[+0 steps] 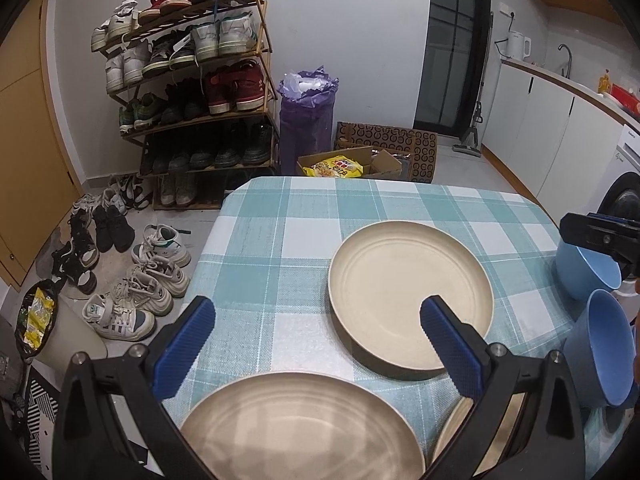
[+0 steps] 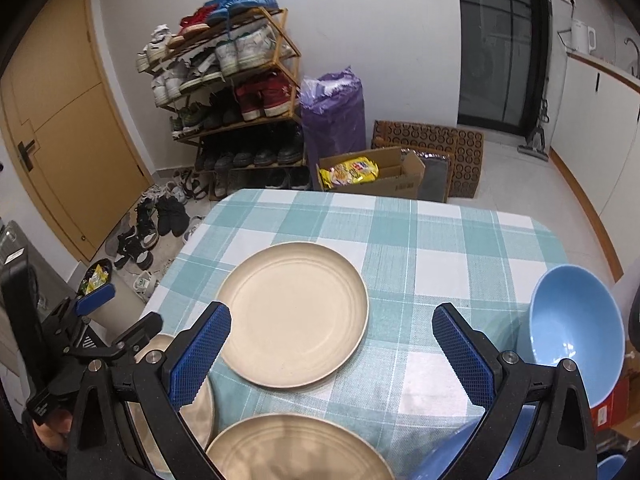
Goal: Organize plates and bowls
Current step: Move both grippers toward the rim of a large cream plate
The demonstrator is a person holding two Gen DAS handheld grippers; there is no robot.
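Far left stands a packed shoe rack (image 1: 192, 92), purple bag (image 1: 306, 120) beside it (cardboard box (image 1: 352, 164) just right), kettle (image 1: 518, 45) far right.

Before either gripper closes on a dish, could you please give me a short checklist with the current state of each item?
1. Left gripper open and empty: ok.
2. Right gripper open and empty: ok.
3. Far round cream plate lying flat, nothing on it: ok.
4. Near cream plate free to lift: cannot tell, its near edge is cut off.
5. Third cream plate reachable: cannot tell, mostly hidden behind gripper fingers.
6. Light blue bowls stable on the checked tablecloth: not ok, both tilted at the right edge.
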